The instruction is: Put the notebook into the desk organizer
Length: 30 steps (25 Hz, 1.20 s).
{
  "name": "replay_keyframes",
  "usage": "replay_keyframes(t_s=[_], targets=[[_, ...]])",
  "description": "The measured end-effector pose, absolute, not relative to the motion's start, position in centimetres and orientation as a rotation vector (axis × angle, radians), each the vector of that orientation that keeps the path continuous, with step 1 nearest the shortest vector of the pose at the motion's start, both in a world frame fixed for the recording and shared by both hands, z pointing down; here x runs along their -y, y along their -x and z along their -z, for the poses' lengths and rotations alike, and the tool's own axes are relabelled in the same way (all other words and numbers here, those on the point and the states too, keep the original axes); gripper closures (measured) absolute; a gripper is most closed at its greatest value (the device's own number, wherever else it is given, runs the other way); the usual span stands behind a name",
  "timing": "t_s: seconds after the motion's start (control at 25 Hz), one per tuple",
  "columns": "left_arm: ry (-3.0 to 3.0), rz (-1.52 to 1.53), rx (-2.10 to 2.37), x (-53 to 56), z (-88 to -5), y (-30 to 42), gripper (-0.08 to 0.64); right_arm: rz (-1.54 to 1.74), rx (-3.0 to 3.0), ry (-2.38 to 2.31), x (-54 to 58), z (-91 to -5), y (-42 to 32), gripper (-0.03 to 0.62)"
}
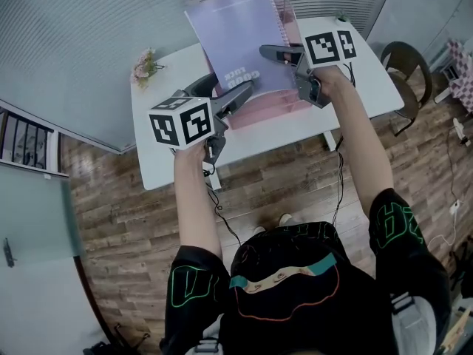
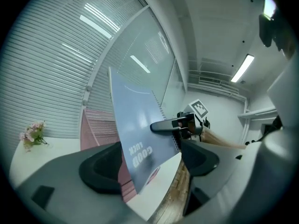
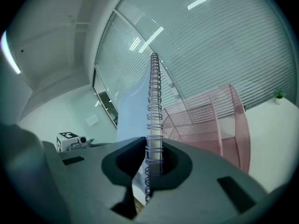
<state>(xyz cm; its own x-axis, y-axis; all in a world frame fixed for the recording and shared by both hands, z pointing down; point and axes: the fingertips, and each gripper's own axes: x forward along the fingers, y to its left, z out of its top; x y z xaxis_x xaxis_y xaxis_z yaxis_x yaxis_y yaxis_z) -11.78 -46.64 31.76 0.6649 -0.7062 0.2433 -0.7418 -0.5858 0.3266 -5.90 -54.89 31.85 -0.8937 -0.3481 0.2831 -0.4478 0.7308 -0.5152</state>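
Notebook (image 1: 235, 35) stands upright over the pink mesh desk organizer (image 1: 270, 103) on the white table (image 1: 177, 161), its grey-blue cover facing me with "GOOD LUCK" printed upside down near the bottom. Its lower edge hangs at the organizer's near side; I cannot tell whether it has entered a slot. My right gripper (image 3: 152, 155) is clenched on the spiral binding along the notebook's right edge. My left gripper (image 2: 149, 164) is released, jaws spread wide, with the notebook's lower left corner standing between them and neither pad pressing it. A small bunch of pink flowers (image 1: 144, 66) sits at the table's far left corner.
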Motion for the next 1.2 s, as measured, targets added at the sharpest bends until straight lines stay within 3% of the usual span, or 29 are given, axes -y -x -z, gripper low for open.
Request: replay_keyframes(t_s=[0.48,0.76,0.88,1.2], targets=[[-2.57,-0.153,1.146,45.1,-32.0,10.6,0.175,-0.966,2.495,-0.831,58.3,-36.2,6.8,0.554],[-2.585,-0.135,1.119,44.8,-32.3,10.0,0.189,-0.757,2.291,-0.922,59.8,-37.5,7.5,0.494],[-2.597,-0.13,1.108,44.6,-32.2,9.9,0.19,-0.628,2.247,-0.985,60.4,-37.0,7.6,0.421],[-2.618,-0.106,1.116,44.2,-31.8,10.1,0.196,-0.246,2.149,-1.218,61.7,-34.9,6.0,0.382]])
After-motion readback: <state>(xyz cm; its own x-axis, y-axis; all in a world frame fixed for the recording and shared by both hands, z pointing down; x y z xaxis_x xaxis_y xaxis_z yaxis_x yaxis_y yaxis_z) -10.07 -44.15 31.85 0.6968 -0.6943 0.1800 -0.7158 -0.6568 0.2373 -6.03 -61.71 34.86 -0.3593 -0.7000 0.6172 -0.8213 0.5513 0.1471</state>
